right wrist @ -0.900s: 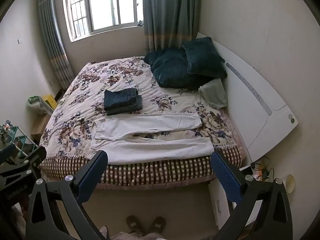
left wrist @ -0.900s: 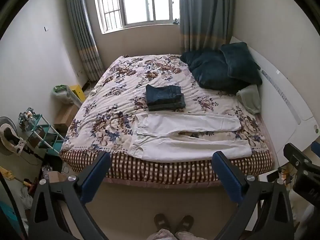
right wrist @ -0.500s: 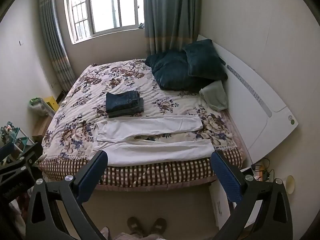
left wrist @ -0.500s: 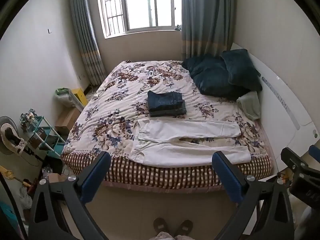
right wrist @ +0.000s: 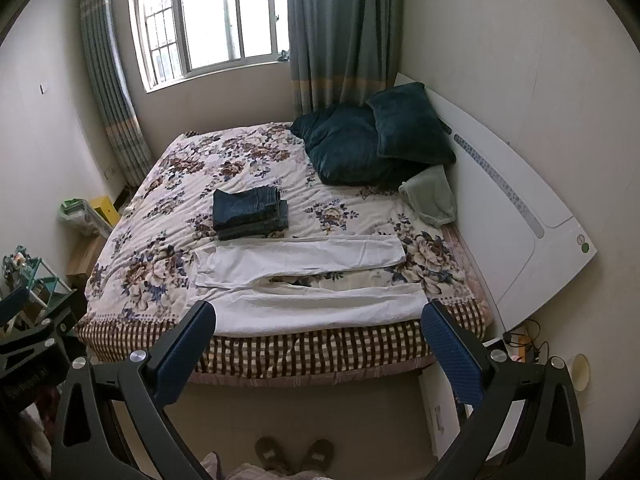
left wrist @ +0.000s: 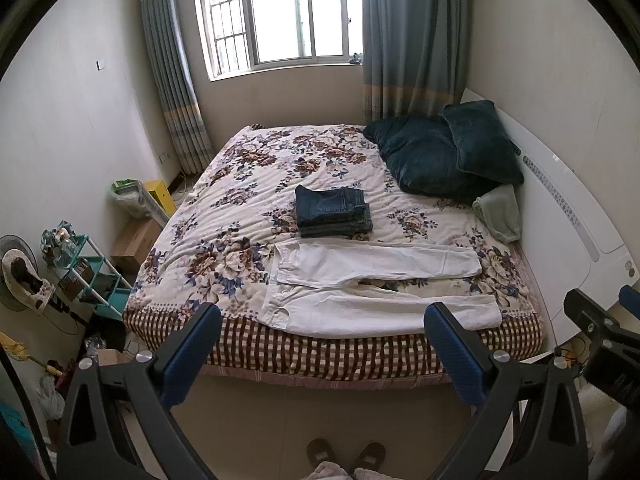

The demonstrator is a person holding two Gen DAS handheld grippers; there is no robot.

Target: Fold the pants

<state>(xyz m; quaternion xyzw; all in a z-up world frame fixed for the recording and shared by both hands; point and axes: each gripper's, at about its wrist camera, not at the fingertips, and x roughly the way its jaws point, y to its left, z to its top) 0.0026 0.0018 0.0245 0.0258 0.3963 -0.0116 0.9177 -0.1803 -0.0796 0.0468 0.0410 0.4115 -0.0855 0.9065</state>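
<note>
Pants: white pants (left wrist: 372, 292) lie flat along the near edge of the bed (left wrist: 248, 344), waist to the left, legs running right and slightly parted, nothing holding them.
Handling: likely light, soft and limp; the cloth should sag and drag rather than keep shape, so I would lift it at two points at once.
Hold: waistband corner (left wrist: 276, 312) for the left side and near leg hem (right wrist: 416, 300) for the right look like the best spots; the edges are flat against the quilt, so a finger may need to slide under.
Left gripper (left wrist: 320, 344): jaws spread wide, empty, held above the floor, well short of the bed.
Right gripper (right wrist: 318, 342): jaws spread wide, empty, also back from the bed.
Around: folded jeans (left wrist: 332, 212) sit just beyond the far leg; dark pillows (left wrist: 440, 152) and a green cloth (left wrist: 500, 212) at the headboard end.
In the way: nothing lies on the pants; the jeans stack is close enough that a fold away from the person could bump it. The near leg lies at the bed edge and could slip off if tugged.
</note>
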